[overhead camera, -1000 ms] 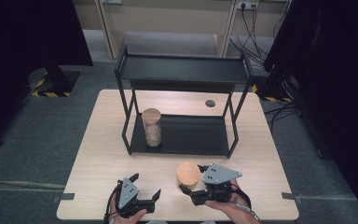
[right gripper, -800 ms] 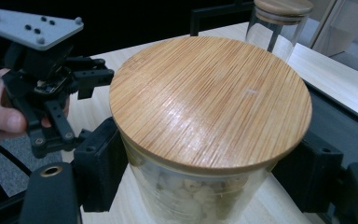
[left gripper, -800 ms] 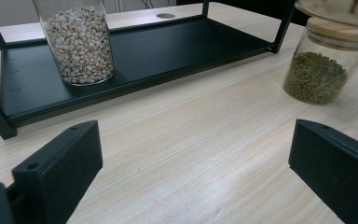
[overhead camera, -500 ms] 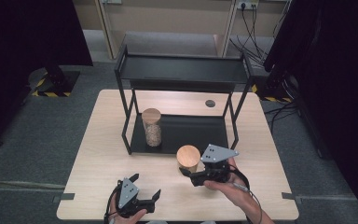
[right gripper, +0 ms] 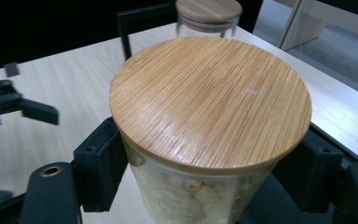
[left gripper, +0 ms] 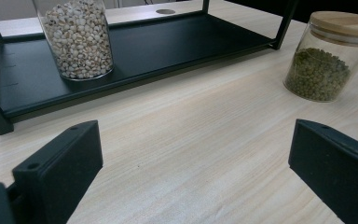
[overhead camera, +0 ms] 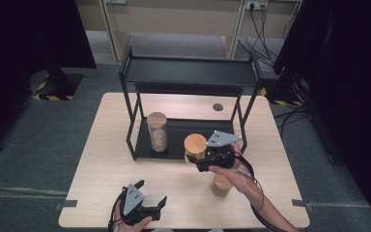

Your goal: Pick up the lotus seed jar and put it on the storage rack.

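Since the earlier frame the right hand-held gripper (overhead camera: 199, 158) has carried the bamboo-lidded jar (overhead camera: 195, 146) from the worktop's (overhead camera: 106, 159) front edge up to the black rack's (overhead camera: 188, 72) lower shelf front; left hand-held gripper (overhead camera: 150, 209) unmoved. Left gripper view: jaws wide, empty; green-bean jar (left gripper: 328, 58) ahead right, grain jar (left gripper: 78, 37) on the shelf. Right gripper view: jaws clamp the jar's glass below its lid.

The jar (right gripper: 205, 140) in the black right gripper (overhead camera: 207, 157) has a striped tan bamboo lid and pale cream contents. Behind it stands a black rack (overhead camera: 188, 77) on a light wood-grain table (overhead camera: 111, 159). On the rack, a jar of speckled beige grains (left gripper: 78, 39); beside the rack, a jar of olive-green beans (left gripper: 324, 60).
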